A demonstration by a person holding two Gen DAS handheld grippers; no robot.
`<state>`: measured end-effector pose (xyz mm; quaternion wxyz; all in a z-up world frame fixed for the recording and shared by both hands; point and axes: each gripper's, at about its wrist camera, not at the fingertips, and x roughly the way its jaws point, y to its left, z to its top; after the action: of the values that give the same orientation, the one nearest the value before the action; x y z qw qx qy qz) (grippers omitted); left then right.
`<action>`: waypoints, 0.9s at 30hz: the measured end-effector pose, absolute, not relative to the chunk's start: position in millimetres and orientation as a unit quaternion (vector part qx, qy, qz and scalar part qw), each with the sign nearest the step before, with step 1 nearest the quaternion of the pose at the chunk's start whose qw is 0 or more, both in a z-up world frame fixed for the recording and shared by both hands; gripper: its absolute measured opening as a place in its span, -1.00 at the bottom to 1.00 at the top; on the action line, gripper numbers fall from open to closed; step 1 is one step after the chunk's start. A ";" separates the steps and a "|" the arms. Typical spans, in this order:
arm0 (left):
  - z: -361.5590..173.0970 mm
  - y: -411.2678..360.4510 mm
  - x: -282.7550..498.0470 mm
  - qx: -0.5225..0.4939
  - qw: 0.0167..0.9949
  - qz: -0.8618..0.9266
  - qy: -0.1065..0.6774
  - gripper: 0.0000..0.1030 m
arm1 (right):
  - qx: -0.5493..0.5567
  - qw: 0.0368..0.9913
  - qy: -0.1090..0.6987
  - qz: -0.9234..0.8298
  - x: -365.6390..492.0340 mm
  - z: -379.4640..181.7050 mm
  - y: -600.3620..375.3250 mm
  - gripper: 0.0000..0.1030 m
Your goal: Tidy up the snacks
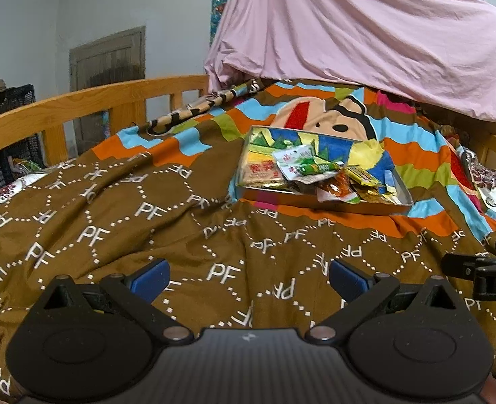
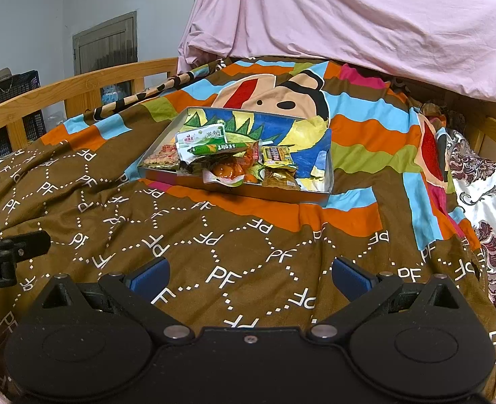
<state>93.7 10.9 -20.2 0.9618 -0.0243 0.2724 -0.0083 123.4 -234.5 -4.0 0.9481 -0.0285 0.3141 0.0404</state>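
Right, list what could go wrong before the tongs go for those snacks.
1. The tray sits on a rumpled bedspread, not a firm surface, so pressing down may tip it.
2. The packets are heaped loosely; an orange packet overhangs the near rim and could slide off.
3. The green stick pack lies across other wrappers, so a grab may drag neighbours along.

Both the left tongs and right tongs are open and well short of the tray.

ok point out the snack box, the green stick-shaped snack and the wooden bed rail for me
snack box (image 2: 244,192): right wrist view, on its near metal wall.
green stick-shaped snack (image 2: 219,148): right wrist view, middle of the wrapper.
wooden bed rail (image 1: 90,96): left wrist view, on the top bar.
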 end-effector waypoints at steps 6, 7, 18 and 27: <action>-19.1 10.7 96.8 -0.025 0.957 0.000 0.290 0.99 | -0.032 0.947 0.317 0.041 123.9 -5.4 -233.5 0.99; -18.9 10.2 97.6 -0.026 0.956 0.000 0.291 0.99 | -0.033 0.947 0.318 0.041 123.4 -6.1 -233.2 0.99; -16.5 7.1 93.3 -0.022 0.959 -0.001 0.283 0.99 | -0.035 0.946 0.319 0.041 123.0 -7.5 -232.5 0.99; -16.1 5.1 96.0 -0.015 0.957 0.003 0.288 0.99 | -0.035 0.946 0.320 0.041 123.0 -8.1 -231.9 0.99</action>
<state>96.0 5.1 -16.1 0.9574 -0.0152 0.2883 0.0031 123.0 -231.9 -8.1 0.9458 -0.0349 0.3201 0.0410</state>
